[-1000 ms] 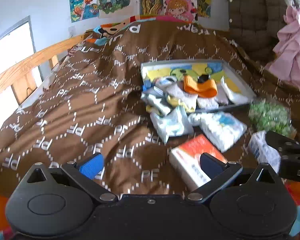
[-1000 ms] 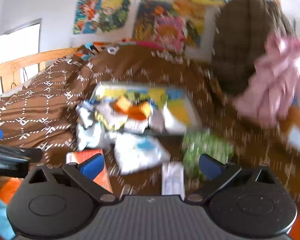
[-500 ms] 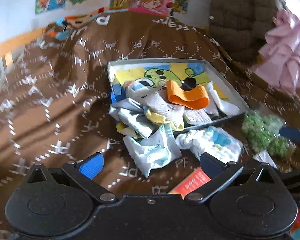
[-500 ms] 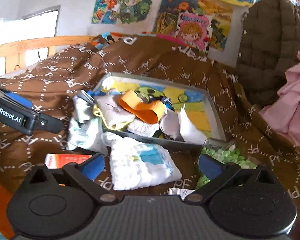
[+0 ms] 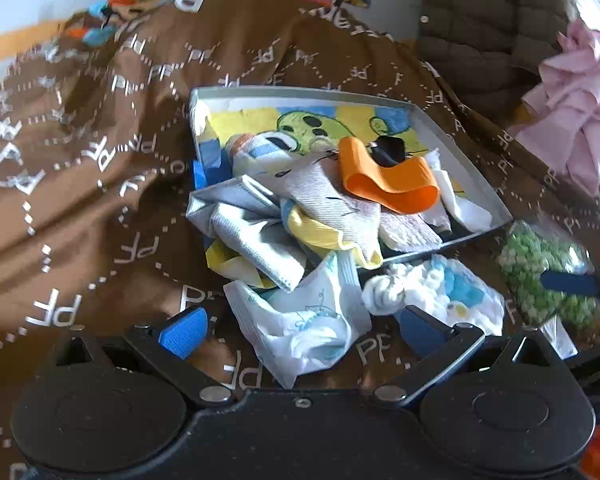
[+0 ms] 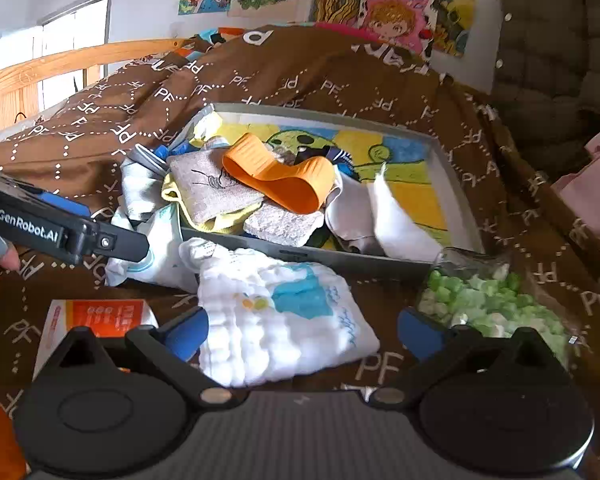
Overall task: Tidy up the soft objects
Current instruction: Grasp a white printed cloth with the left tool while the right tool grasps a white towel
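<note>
A grey tray [image 5: 480, 168] [image 6: 452, 176] with a cartoon lining lies on the brown bedspread, holding an orange band [image 5: 384, 180] [image 6: 284, 176], folded cloths and socks that spill over its near-left corner. A crumpled white cloth [image 5: 304, 320] lies between the open fingers of my left gripper [image 5: 300, 328]. A white muslin cloth with a blue patch [image 6: 284, 320] [image 5: 440, 288] lies between the open fingers of my right gripper [image 6: 302, 330]. Neither gripper holds anything. The left gripper also shows in the right wrist view [image 6: 60, 228].
A clear bag of green and white pieces [image 6: 496, 304] [image 5: 548, 272] lies right of the muslin cloth. An orange and white box [image 6: 96, 320] lies at front left. A dark quilted jacket [image 6: 556, 40] and pink cloth [image 5: 576, 100] hang at right. A wooden bed rail [image 6: 60, 60] runs at left.
Both grippers have moved forward toward the pile. The crumpled cloth now sits between the left fingers and the muslin cloth between the right fingers. Both stay open.
</note>
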Demonstrator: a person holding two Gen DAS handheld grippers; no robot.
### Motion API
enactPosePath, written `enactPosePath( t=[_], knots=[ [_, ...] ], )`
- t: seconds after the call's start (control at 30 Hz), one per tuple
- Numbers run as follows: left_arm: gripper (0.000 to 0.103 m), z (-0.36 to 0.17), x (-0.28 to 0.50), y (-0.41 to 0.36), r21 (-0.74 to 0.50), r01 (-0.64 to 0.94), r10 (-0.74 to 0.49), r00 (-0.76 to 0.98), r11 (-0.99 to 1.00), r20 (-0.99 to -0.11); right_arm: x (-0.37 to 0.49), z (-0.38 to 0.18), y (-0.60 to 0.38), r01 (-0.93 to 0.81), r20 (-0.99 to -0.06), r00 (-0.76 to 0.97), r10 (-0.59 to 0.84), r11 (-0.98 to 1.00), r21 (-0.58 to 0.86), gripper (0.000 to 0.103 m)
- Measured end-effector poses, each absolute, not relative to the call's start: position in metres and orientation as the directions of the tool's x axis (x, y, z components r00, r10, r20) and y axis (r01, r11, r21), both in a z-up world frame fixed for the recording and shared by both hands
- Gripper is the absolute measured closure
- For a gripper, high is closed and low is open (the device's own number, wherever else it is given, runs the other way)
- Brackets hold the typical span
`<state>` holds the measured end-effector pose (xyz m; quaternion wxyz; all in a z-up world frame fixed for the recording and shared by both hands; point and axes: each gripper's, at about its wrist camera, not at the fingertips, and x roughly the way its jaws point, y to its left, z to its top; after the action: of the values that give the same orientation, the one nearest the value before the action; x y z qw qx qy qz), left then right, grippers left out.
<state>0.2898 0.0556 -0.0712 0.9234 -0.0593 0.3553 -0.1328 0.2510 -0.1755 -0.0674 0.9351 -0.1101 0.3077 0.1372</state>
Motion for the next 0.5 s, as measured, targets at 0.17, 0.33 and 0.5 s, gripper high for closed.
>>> enactPosePath(
  t=[0.17,0.33,0.5],
  knots=[
    [0.001,-0.086,0.309,0.066,-0.304,0.178,-0.341,0.671,0.936,-0.658,0.273,-0.075,-0.173,-0.369,-0.642,0.736,0.216,0.923,-0.112,0.0],
    [0.001,-0.096,0.32,0.075,-0.364,0.16,-0.376,0.65,0.917,-0.661,0.29,-0.08,-0.168,-0.385,-0.682,0.702,0.207,0.915,-0.118,0.0],
    [0.001,-0.099,0.327,0.079,-0.415,0.155,-0.41,0.646,0.896,-0.644,0.298,-0.082,-0.162,-0.397,-0.71,0.672,0.211,0.912,-0.106,0.0]
  ],
)
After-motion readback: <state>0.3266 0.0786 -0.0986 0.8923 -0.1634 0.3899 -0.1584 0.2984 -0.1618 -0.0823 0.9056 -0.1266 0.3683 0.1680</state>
